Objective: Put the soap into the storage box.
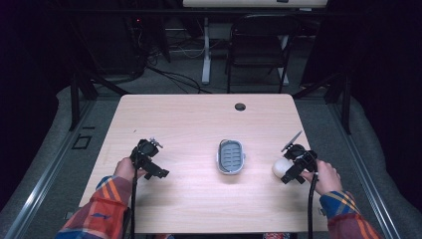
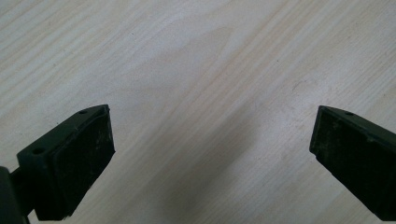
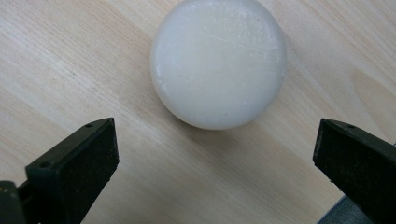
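Both jaws of the right gripper (image 3: 215,135) stand wide apart below the soap (image 3: 218,63) (round, white); left gripper (image 2: 212,135) gapes over bare table (image 2: 196,56); dish (image 1: 231,157) mid-frame.

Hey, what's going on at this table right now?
A person at a wooden table holds a claw in each hand. The right claw is open, its jaws spread just short of a round white soap bar lying on the table, not yet touching it. A grey soap dish sits empty in the middle. The left claw is open too, over bare wood at the left.
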Demonstrator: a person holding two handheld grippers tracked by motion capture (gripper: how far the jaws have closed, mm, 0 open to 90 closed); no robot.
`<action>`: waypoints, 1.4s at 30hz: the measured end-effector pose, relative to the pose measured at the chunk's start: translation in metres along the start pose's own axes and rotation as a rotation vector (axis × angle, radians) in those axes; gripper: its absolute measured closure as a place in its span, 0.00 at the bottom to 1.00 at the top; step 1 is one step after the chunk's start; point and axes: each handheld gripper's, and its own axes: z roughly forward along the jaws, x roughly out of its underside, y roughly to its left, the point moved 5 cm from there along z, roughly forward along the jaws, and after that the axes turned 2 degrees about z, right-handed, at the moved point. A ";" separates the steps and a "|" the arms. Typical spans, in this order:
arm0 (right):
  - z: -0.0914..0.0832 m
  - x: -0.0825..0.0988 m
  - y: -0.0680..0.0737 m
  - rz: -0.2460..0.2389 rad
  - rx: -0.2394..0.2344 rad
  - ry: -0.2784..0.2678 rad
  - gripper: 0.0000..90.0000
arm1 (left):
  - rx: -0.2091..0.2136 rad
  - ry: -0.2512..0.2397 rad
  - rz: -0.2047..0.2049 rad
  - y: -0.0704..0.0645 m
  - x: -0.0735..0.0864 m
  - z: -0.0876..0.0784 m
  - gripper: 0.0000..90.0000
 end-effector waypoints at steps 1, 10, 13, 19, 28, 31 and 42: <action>0.000 0.000 0.000 0.000 0.000 0.000 0.00 | 0.000 0.000 0.000 0.000 0.000 0.000 0.00; 0.007 -0.012 0.000 0.034 -0.017 -0.014 0.00 | 0.002 -0.001 0.000 0.000 0.000 0.000 0.00; 0.010 -0.015 0.000 0.055 -0.024 -0.040 0.00 | 0.001 0.000 0.001 0.000 0.000 0.000 0.00; 0.006 -0.023 -0.005 0.031 -0.013 0.010 0.00 | 0.002 -0.002 0.000 0.000 0.000 0.000 0.00; 0.014 -0.033 -0.003 0.062 -0.032 -0.020 0.00 | 0.001 -0.002 0.001 0.000 0.000 0.000 0.00; 0.015 -0.034 -0.003 0.055 -0.036 -0.012 0.00 | 0.001 -0.002 0.001 0.000 0.000 0.000 0.00; 0.020 -0.039 -0.002 0.041 -0.035 0.007 0.07 | 0.001 -0.002 0.001 0.000 0.000 0.000 0.00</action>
